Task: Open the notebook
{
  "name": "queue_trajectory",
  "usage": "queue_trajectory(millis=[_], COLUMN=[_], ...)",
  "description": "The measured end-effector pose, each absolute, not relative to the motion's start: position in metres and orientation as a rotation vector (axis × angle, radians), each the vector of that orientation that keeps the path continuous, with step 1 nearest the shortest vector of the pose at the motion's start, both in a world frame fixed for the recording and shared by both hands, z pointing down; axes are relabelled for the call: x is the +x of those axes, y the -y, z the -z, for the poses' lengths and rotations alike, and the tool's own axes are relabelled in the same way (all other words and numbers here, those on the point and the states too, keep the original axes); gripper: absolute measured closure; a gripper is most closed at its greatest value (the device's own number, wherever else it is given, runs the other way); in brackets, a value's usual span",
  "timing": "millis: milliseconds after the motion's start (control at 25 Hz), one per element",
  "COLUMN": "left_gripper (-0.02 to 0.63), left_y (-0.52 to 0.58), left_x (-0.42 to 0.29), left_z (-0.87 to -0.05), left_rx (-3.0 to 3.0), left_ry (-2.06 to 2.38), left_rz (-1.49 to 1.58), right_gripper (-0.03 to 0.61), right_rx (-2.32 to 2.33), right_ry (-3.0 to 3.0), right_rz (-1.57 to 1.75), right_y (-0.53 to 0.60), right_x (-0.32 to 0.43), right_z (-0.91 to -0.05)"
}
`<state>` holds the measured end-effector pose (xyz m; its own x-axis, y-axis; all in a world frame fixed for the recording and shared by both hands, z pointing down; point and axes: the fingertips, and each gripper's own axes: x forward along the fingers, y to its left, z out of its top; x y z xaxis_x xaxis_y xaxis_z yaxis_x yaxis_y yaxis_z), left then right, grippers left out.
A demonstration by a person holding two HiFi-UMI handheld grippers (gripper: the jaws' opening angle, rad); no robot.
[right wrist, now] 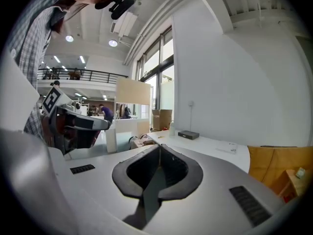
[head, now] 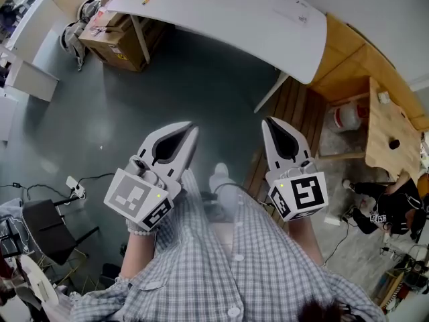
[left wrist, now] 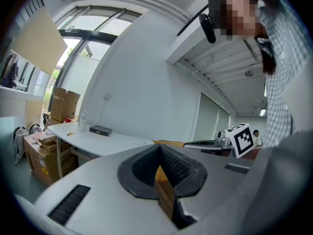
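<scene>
I stand on a grey floor, with both grippers held out in front of my checked shirt. My left gripper (head: 192,131) (left wrist: 159,148) is shut with nothing between its jaws. My right gripper (head: 267,122) (right wrist: 159,148) is shut and empty too. Both point toward a white table (head: 221,12) some way ahead and touch nothing. A flat pale sheet-like thing (head: 300,13) (right wrist: 230,148) lies near the table's right end; I cannot tell whether it is the notebook. A small dark box (left wrist: 100,130) (right wrist: 188,134) sits on the same table.
Cardboard boxes (head: 114,42) stand under the table's left end. A wooden table (head: 385,123) stands at the right, with a person (head: 385,206) crouched by it. At the lower left are a dark chair (head: 47,227) and a power strip (head: 75,188) with cables.
</scene>
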<state>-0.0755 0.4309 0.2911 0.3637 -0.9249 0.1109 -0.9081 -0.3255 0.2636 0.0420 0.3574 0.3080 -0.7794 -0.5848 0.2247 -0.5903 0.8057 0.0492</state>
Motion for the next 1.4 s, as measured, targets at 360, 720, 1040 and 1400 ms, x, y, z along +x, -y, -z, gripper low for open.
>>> queue_trajectory(millis=[360,720,1040,1400], left_gripper=[0.606,0.606,0.606,0.606], left_y=[-0.38,-0.336,-0.316,-0.279], left_x=[-0.071,-0.051,-0.044,-0.045], left_z=[-0.278,-0.268,-0.276,-0.282], left_rx=[2.364,2.394,2.388,2.432], left_ry=[1.695,1.696,1.673,1.578], left_rz=[0.114,0.114,0.102,0.089], right_gripper=[0.555,0.555,0.554,0.554], right_rx=[0.868,0.878,0.876,0.972], right_ry=[2.812,2.821,2.807,2.759], right_rz=[0.028,0.038,0.024,0.007], right_y=[-0.301,-0.26,-0.246,-0.217], right_x=[0.04,0.061,0.064,0.068], right_z=[-0.296,-0.29,-0.298,-0.305])
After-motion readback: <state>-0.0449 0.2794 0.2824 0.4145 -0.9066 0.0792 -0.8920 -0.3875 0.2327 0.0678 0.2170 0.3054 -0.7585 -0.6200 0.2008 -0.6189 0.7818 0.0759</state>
